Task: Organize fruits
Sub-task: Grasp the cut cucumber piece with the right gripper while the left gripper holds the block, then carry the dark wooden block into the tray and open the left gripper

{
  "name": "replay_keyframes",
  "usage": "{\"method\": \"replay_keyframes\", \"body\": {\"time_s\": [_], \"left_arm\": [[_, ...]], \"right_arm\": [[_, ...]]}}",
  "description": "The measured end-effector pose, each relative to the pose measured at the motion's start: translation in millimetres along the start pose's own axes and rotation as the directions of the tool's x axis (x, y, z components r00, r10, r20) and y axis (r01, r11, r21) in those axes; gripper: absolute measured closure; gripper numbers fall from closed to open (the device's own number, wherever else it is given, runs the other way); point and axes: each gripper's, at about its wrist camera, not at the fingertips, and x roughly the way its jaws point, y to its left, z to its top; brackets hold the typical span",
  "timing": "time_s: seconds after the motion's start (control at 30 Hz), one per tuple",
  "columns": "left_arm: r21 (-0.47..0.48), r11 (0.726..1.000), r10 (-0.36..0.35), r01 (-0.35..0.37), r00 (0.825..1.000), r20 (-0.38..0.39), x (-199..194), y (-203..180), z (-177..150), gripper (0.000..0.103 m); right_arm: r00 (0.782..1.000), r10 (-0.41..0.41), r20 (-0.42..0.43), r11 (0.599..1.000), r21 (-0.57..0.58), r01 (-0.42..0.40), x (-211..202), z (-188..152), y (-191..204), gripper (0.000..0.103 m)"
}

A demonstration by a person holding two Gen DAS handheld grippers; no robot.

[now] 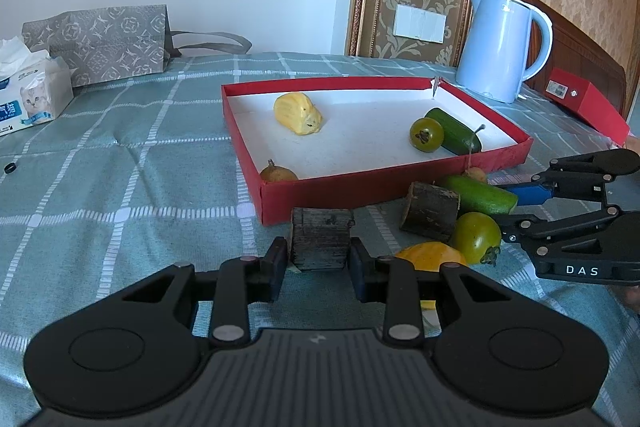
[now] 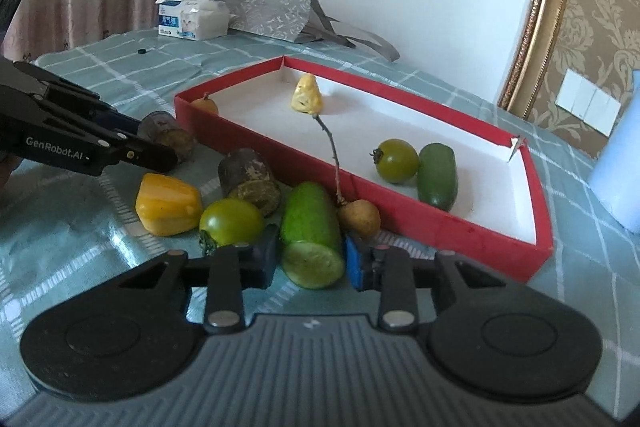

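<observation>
A red tray (image 1: 320, 187) (image 2: 440, 227) holds a yellow fruit piece (image 1: 298, 113), a green tomato (image 1: 426, 134), a green cucumber piece (image 1: 456, 131) and a brown longan (image 1: 278, 174). My left gripper (image 1: 319, 263) is open around a dark cane piece (image 1: 320, 239) on the cloth, pads close to its sides. My right gripper (image 2: 310, 261) is open around a cut green cucumber piece (image 2: 312, 239), also in the left wrist view (image 1: 478, 194). Beside it lie a green tomato (image 2: 230, 223), a yellow piece (image 2: 168, 205), a second cane piece (image 2: 250, 181) and a stemmed longan (image 2: 359, 218).
A blue kettle (image 1: 500, 47) and a red box (image 1: 588, 101) stand right of the tray. A tissue pack (image 1: 30, 91) and a grey patterned bag (image 1: 104, 43) sit at the far left. A small black ring (image 1: 10, 167) lies on the checked cloth.
</observation>
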Motion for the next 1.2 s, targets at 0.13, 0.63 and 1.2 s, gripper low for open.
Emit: {"method": "replay_keyframes", "body": {"time_s": [0.13,0.63,1.2], "left_arm": [[-0.001,1.0,0.0,0.0,1.0,0.0,0,-1,0,0.071],[-0.006,1.0,0.006,-0.006,1.0,0.001,0,0,0,0.071],[-0.042,0.995,0.089,-0.089,0.996,0.002,0,-9,-1,0.072]], "right_arm": [[1.0,-0.015,-0.008,1.0,0.021,0.015,-7,-4,0,0.071],[0.992,-0.129,-0.013,0.981,0.146,0.13,-37,-27,-15,0.071],[0.968,-0.247,0.052,0.902,0.377,0.21,-53,-33,-50,0.072]]}}
